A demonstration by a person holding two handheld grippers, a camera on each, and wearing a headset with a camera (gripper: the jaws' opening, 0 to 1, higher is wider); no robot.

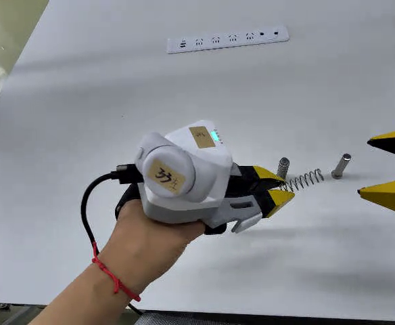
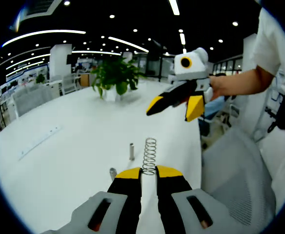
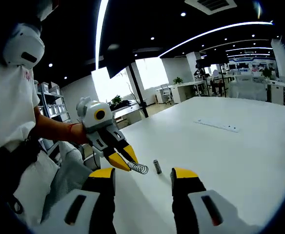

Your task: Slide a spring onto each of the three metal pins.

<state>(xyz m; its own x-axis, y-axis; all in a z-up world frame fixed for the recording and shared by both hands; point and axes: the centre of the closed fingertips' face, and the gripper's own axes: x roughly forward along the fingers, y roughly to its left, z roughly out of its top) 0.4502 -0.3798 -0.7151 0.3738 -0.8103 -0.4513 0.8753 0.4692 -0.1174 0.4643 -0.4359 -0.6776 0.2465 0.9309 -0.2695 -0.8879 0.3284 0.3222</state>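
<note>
The left gripper (image 1: 287,187) has its jaws pinched almost shut on one end of a spring (image 1: 304,180). The spring's free end points at the bare pin (image 1: 341,166), which stands on the desk (image 1: 116,101) just past it. The right gripper (image 1: 365,167) hangs beyond the pin, jaws wide open and empty. The left one looks best placed to push the spring on.
</note>
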